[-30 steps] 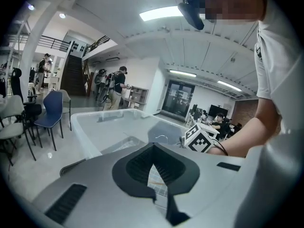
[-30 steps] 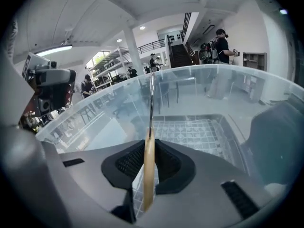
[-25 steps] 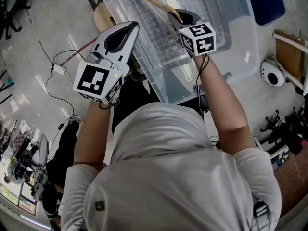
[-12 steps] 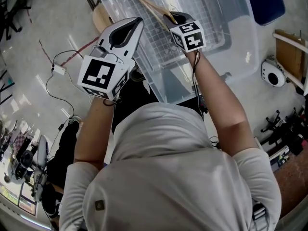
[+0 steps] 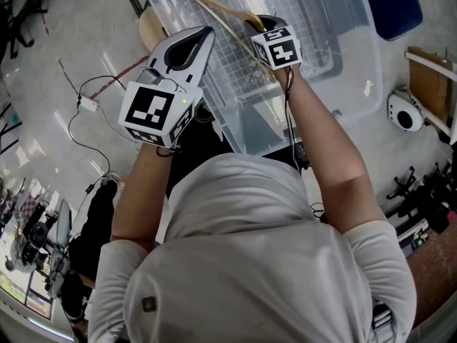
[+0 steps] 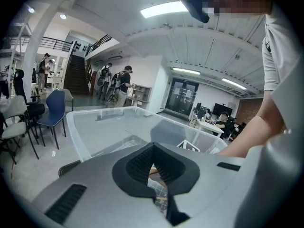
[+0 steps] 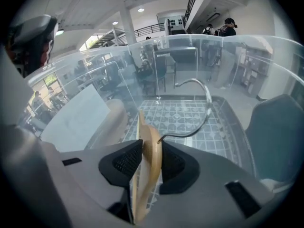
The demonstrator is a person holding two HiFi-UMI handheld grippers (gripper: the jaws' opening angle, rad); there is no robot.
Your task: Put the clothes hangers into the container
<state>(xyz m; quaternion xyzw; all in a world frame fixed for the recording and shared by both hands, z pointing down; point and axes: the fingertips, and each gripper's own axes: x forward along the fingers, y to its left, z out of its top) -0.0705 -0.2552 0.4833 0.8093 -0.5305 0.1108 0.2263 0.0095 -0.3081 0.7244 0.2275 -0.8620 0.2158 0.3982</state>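
A wooden clothes hanger (image 5: pixel 214 11) with a metal hook (image 7: pixel 199 85) stands on edge inside the clear plastic container (image 5: pixel 357 70). My right gripper (image 5: pixel 258 21) reaches in over the near rim. Its jaws are opening: the hanger's wooden body (image 7: pixel 151 146) stands between them, against the left pad, with a thin gap at the right pad. My left gripper (image 5: pixel 203 36) hovers at the container's left rim, shut and empty; in the left gripper view its tips (image 6: pixel 152 145) meet over the container's patterned floor.
A tan round stool (image 5: pixel 151 26) stands left of the container. A white box with a cable (image 5: pixel 88 103) lies on the floor at the left. At the right are a blue seat (image 5: pixel 400 6), a white round device (image 5: pixel 405 109) and a wooden frame (image 5: pixel 430 77).
My right gripper has moved a little farther into the container with the hanger, whose far end swung left. The left gripper has hardly shifted.
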